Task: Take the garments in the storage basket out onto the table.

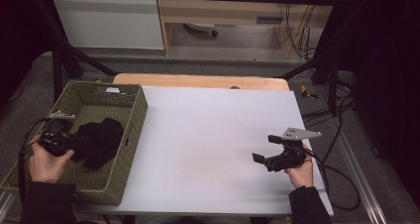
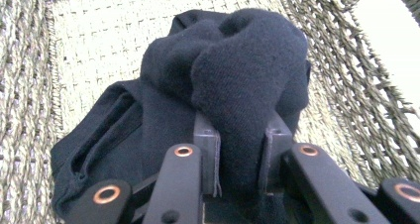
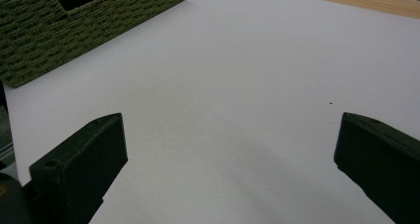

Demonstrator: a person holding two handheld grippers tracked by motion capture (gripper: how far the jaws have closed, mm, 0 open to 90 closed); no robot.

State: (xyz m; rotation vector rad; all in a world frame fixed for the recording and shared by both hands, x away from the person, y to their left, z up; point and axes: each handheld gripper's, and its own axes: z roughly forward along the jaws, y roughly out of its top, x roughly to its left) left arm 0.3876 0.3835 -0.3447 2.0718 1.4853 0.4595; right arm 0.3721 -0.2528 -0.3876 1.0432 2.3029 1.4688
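A black cloth garment (image 1: 99, 140) lies bunched inside the green woven basket (image 1: 133, 116) at the table's left. My left gripper (image 1: 74, 142) is inside the basket, shut on a fold of the black garment (image 2: 237, 85); the cloth bulges up between and over the jaws. The basket's woven floor (image 2: 94, 50) surrounds it. My right gripper (image 1: 266, 149) rests low over the white table surface (image 1: 208, 135) at the right, held by a hand, jaws wide open with nothing between them (image 3: 230, 154).
The basket (image 3: 74, 21) stands at the far left in the right gripper view. A wooden table edge (image 1: 198, 80) runs behind the white sheet. Cables (image 1: 337, 169) trail off the table's right side. Dark frame bars stand at the back.
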